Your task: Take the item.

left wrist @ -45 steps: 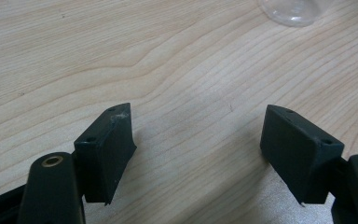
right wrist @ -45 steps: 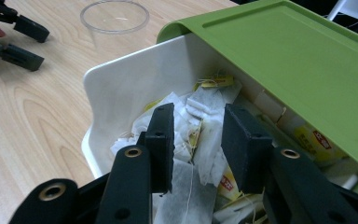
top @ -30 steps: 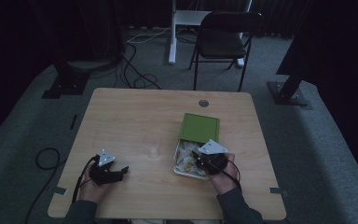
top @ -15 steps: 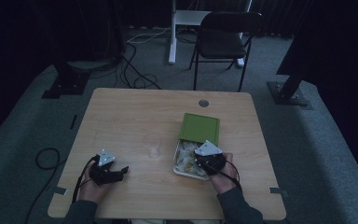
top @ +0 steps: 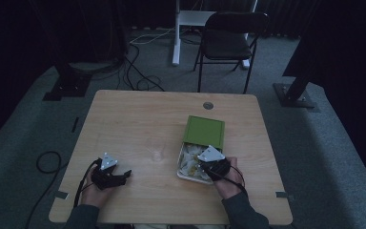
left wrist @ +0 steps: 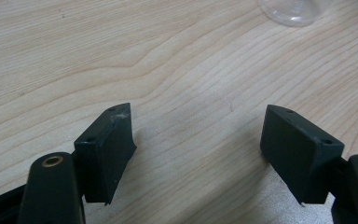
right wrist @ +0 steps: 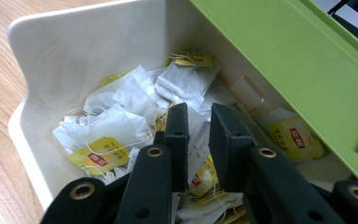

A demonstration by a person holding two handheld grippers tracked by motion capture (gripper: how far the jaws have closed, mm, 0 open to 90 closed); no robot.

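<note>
A white box (right wrist: 74, 51) of tea bags (right wrist: 121, 126) lies on the wooden table, its green lid (right wrist: 289, 60) slid partly off toward the far end. My right gripper (right wrist: 199, 121) reaches down into the box, and its jaws are drawn close together on a white tea bag (right wrist: 198, 149). From above, the right gripper (top: 200, 166) sits over the near end of the box (top: 183, 164), below the lid (top: 204, 131). My left gripper (top: 124, 175) rests on the table at the near left. Its jaws (left wrist: 198, 126) stand wide apart over bare wood.
A clear plastic piece (left wrist: 293, 9) lies on the table ahead of the left gripper, faintly visible at mid-table (top: 157, 155). A round grommet (top: 208, 105) marks the far table edge. A black folding chair (top: 228, 43) stands beyond it.
The right gripper has shifted a little left and deeper over the open box. The left gripper and hand have stayed in place.
</note>
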